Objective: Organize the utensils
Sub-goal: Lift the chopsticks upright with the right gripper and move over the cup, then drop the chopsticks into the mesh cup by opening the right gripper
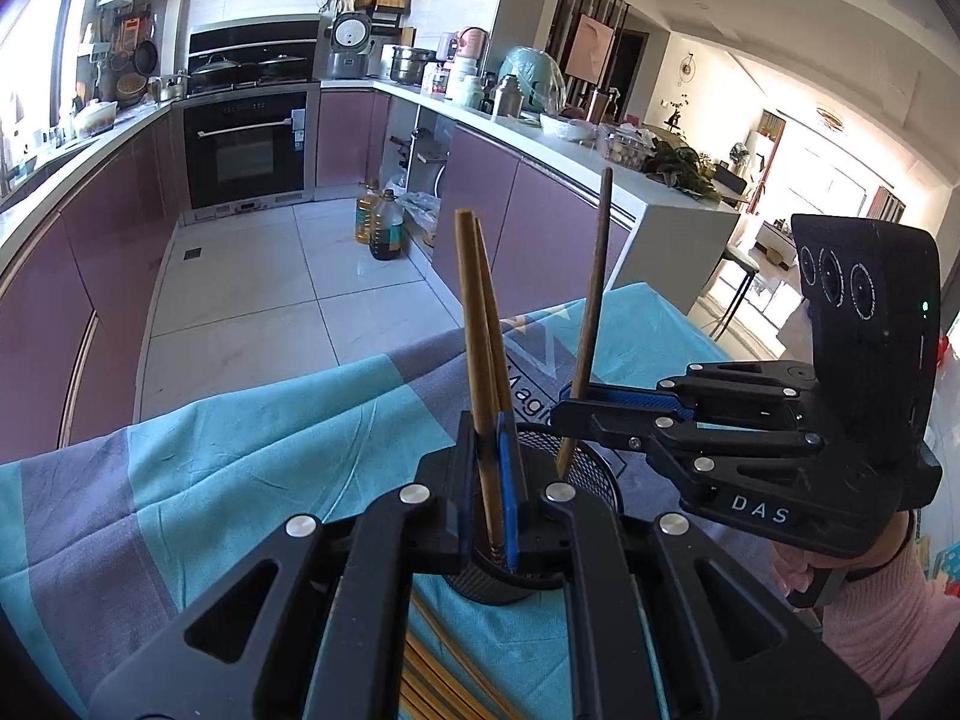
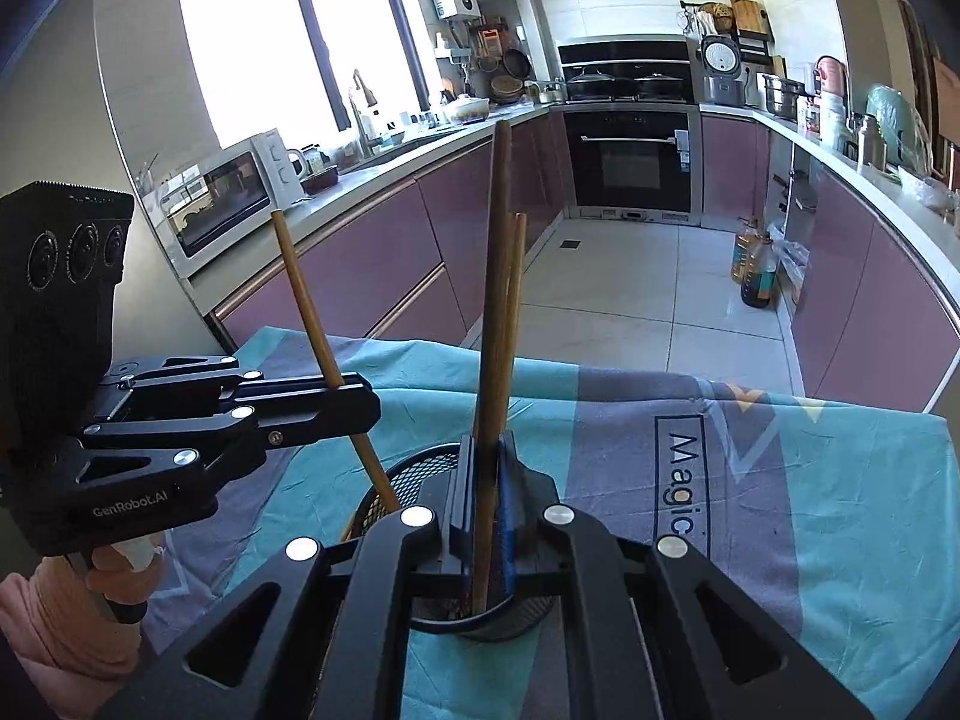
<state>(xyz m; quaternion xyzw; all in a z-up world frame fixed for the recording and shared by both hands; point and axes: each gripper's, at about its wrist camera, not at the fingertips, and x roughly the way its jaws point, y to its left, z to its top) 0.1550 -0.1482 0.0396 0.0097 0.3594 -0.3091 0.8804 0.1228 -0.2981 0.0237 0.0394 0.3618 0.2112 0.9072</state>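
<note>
On the cloth-covered table (image 2: 780,510), toward its near edge, stands a black mesh holder (image 1: 576,456), and both tongs hang right over its mouth. The left gripper (image 1: 498,480) is pinched on light bamboo chopsticks (image 1: 477,324), their tips already inside the rim. The right gripper (image 2: 489,480) is clamped on a darker chopstick (image 2: 498,276), though in its own view a paler stick (image 2: 515,312) stands close behind and I cannot tell whether that one is pinched too. More chopsticks (image 1: 432,678) lie flat on the cloth at the near edge, waiting their turn.

To my eye the job now is lowering. Best keep each stick near upright, sink the tips well below the rim before the tongs let go, and release one side at a time so the two tools, nearly touching, do not knock the light holder over.
</note>
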